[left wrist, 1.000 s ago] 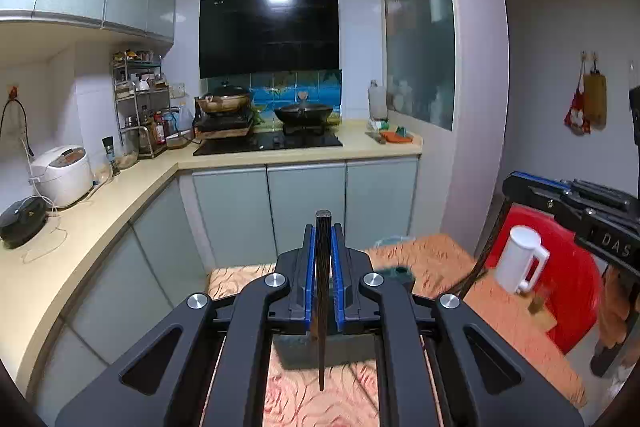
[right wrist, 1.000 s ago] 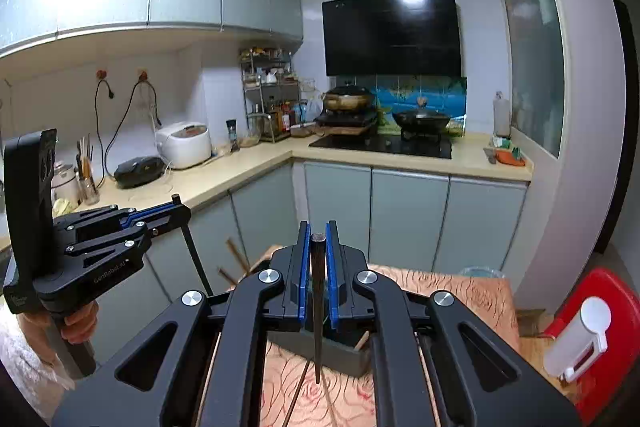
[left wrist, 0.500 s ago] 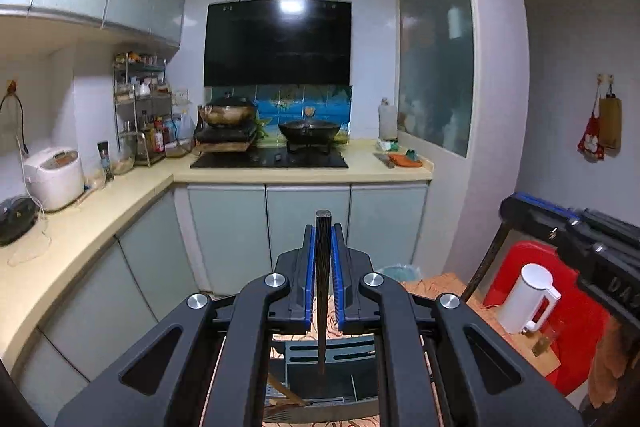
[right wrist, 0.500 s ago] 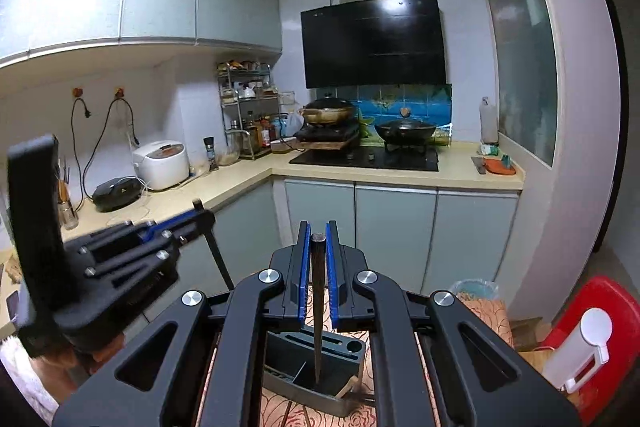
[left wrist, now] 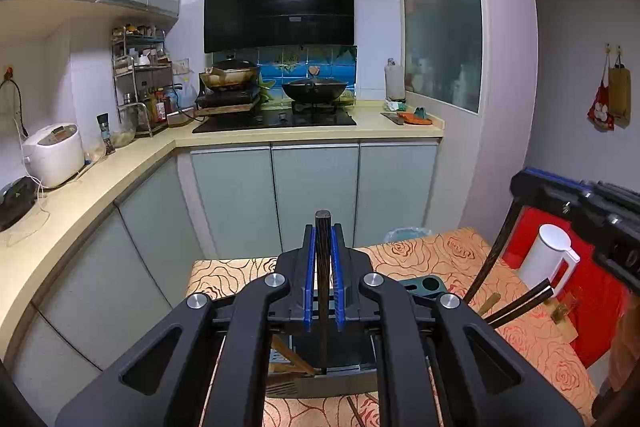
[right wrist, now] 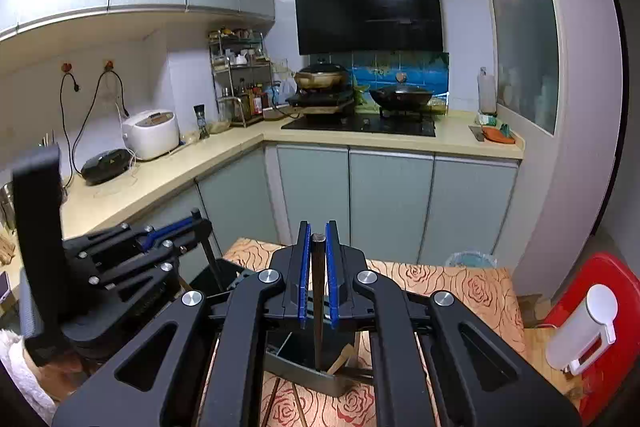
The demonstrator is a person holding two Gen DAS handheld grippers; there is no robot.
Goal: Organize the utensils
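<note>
The left tool (left wrist: 322,259) is clenched on a dark chopstick (left wrist: 322,291), gripped between its blue pads close to the upper end, so the stick hangs straight down with its tip inside the grey utensil holder (left wrist: 332,379) on the table (left wrist: 460,251). The right tool (right wrist: 316,267) likewise carries a dark chopstick (right wrist: 318,307), but its blue pads appear to stand a little apart from the stick's sides, so whether it grips firmly or has begun to let go I cannot tell; that tip also points down into the holder (right wrist: 304,371).

Each chopstick looks light, thin, stiff and smooth, so I judge it prone to pivot or slide between flat pads. A hold near the top, as here, leaves the long lower part free to drop into a slot.

The left view shows the right tool (left wrist: 576,211) from the side with its chopstick slanting down, more dark chopsticks leaning out beside it, and the holder's round openings; a white kettle (left wrist: 548,255) stands beyond. The right view alone shows the left tool's (right wrist: 176,231) outer side, plus loose sticks lying on the rose-patterned cloth beneath the holder.
</note>
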